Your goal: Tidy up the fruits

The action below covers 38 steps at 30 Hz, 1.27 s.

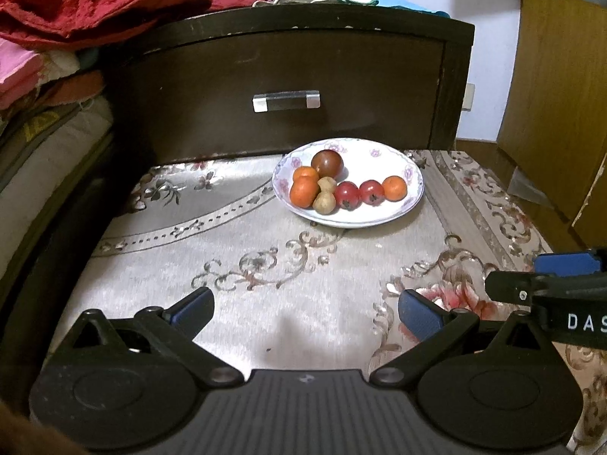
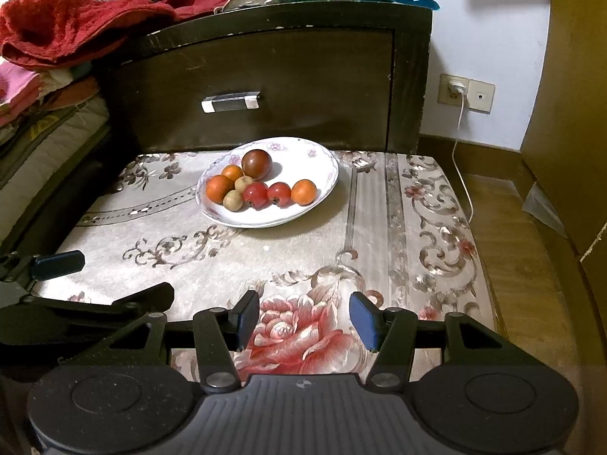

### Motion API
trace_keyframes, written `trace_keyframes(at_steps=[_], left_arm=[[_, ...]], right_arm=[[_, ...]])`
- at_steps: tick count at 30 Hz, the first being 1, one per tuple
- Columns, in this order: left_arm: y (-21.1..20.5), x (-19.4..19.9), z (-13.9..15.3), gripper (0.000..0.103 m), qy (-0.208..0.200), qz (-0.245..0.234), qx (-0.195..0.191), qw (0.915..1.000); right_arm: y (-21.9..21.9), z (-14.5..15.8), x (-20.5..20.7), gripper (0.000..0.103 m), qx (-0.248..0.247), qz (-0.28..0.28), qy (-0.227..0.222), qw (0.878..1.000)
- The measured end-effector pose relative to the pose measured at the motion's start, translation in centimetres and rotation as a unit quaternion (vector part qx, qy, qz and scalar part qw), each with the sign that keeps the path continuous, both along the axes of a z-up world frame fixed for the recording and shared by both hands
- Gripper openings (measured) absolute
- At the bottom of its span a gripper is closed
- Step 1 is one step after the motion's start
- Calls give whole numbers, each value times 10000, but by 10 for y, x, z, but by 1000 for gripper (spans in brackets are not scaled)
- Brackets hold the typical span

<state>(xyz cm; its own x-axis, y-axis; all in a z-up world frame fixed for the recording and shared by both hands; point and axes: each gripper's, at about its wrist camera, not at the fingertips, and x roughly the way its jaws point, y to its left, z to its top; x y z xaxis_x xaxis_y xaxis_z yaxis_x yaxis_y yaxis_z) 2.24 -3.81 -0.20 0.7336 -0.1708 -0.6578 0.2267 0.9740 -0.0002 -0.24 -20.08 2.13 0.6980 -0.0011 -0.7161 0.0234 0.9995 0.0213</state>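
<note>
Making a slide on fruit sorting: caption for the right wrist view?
Open right gripper hovers over floral tablecloth, facing a plate of small fruits.

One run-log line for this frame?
fruits all on plate | left gripper open, empty | right gripper open, empty | no contact

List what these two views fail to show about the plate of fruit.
- Tan fruits: kind unclear in both views, too small.
- Rear orange fruit: partly hidden in the left view by the front orange fruit.
- Plate: bottom hidden under the fruit.
- Drawer: contents hidden, front closed.
</note>
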Motion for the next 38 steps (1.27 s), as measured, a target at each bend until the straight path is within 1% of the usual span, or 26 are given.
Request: trace_keyframes(at_steps=[15, 21, 38], left_arm=[[5, -16, 0, 103, -10, 65, 222, 9997], [6, -22, -1, 103, -42, 69, 366, 9993], [9, -32, -1, 103, -72, 121, 486, 9987]], right_arm=[[12, -5, -17, 52, -109, 91, 76, 9999], [15, -7, -22, 52, -150, 98, 106, 9998], [22, -10, -30, 52, -222, 167, 170, 9995]])
